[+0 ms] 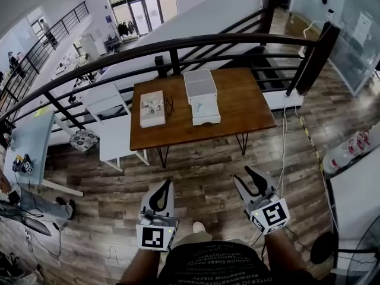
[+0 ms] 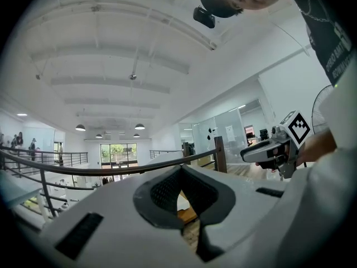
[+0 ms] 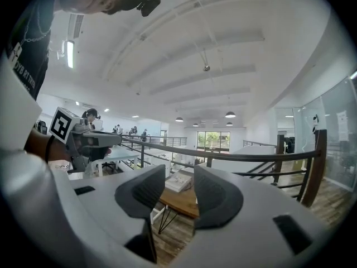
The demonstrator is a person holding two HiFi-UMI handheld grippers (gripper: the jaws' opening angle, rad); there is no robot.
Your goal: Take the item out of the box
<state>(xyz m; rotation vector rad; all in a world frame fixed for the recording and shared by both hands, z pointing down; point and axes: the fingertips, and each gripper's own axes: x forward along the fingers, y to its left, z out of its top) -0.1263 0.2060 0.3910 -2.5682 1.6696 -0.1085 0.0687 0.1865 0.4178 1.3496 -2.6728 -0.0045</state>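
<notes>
Box [image 1: 205,110] on table [image 1: 249,108] well ahead of both tongs; left tongs [image 1: 167,183] closed, empty; right tongs [image 1: 242,173] open, empty.

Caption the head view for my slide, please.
Left claw shut, right claw open, both short of brown wooden table holding open white box.

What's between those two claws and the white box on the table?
In the head view, only bare wooden floor and some tabletop separate the left gripper and right gripper from the white box.
</notes>
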